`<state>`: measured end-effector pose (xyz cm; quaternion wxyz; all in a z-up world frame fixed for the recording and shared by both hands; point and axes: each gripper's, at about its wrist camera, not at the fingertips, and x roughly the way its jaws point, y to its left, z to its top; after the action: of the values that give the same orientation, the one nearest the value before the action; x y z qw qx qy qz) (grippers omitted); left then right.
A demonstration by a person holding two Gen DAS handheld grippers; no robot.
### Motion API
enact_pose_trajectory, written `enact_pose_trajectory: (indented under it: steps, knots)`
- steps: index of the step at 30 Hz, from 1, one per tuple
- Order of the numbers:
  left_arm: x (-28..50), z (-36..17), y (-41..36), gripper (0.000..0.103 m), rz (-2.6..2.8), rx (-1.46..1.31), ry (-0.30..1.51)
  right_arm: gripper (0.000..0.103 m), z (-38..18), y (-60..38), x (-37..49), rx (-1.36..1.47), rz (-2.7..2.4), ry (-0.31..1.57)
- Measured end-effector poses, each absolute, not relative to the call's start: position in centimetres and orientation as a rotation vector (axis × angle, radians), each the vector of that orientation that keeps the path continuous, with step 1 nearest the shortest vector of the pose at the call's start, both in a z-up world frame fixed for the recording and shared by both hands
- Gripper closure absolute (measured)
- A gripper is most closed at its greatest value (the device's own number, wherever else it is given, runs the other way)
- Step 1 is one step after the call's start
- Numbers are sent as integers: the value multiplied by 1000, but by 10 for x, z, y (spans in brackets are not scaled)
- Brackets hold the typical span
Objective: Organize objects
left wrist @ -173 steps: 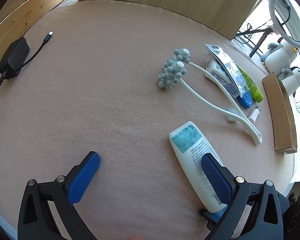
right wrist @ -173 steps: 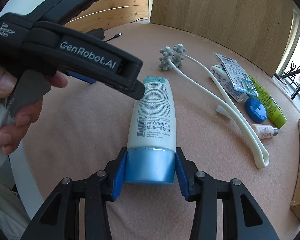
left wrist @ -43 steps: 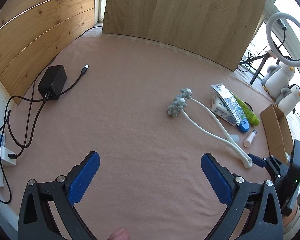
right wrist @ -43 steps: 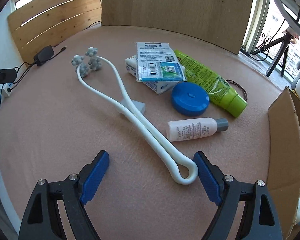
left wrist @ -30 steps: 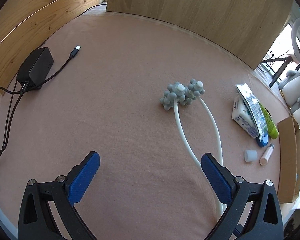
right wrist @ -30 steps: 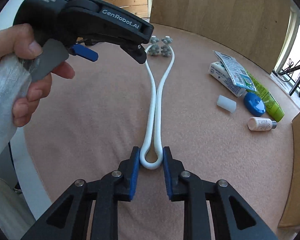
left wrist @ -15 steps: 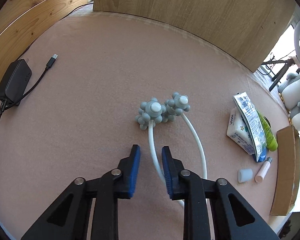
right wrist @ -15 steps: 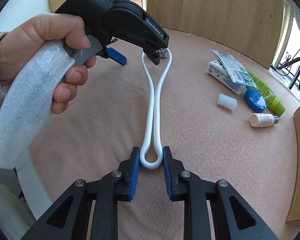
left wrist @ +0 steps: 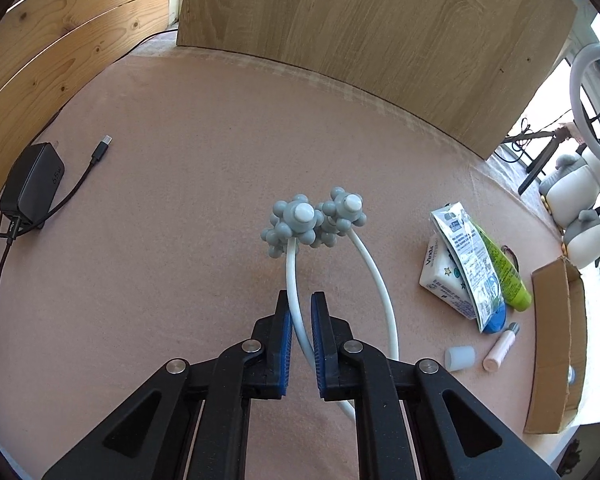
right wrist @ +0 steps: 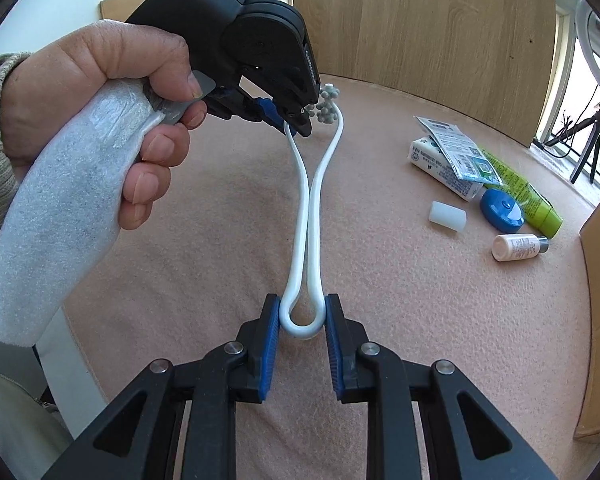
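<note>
Here the left claw (left wrist: 299, 320) is closed to a narrow gap around one white arm of the massager (left wrist: 296, 276), gripping it just below the grey knobbed heads (left wrist: 300, 220), which stand lifted above the pink surface (left wrist: 160, 200). In the right wrist view the left claw (right wrist: 290, 120) shows at 11 o'clock, pinching that same arm near the heads, with the person's left hand (right wrist: 112, 128) wrapped around its foam-covered handle.

The right claw (right wrist: 299, 320) is drawn in on the looped end of the massager (right wrist: 304, 216), its blue pads (right wrist: 272, 320) against both sides of the bend, so the tool stretches between the two claws, its two arms running close together and then spreading toward the heads.

At 3 o'clock in the left wrist view lies a cluster of small items: a white tissue pack (left wrist: 440, 280) with a foil sachet (left wrist: 466, 248) lying over it, a green tube (left wrist: 500, 268) beside them, a blue round case (right wrist: 502, 210), a small pale bottle (left wrist: 500, 344) and a translucent cap (left wrist: 459, 357) nearer the camera. A cardboard box (left wrist: 556, 352) sits at the surface's right edge. At 9 o'clock a black charger (left wrist: 32, 180) lies with its cable (left wrist: 76, 184) trailing across the surface.
</note>
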<state>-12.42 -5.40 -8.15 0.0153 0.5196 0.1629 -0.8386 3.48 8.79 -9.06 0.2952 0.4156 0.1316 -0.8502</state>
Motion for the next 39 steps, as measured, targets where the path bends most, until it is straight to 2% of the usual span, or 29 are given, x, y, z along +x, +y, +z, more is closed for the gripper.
enact_pose_trajectory:
  steps: [13, 24, 39]
  knots:
    - [-122, -23, -42, 93, -2730, 1514, 472, 84, -55, 105, 32, 1013, -2342, 337]
    - [-128, 1, -3, 93, -2808, 1489, 375, 84, -35, 121, 33, 968, -2405, 296]
    - [-158, 10, 150, 93, -2994, 1609, 155, 84, -31, 200, 27, 1003, -2587, 143]
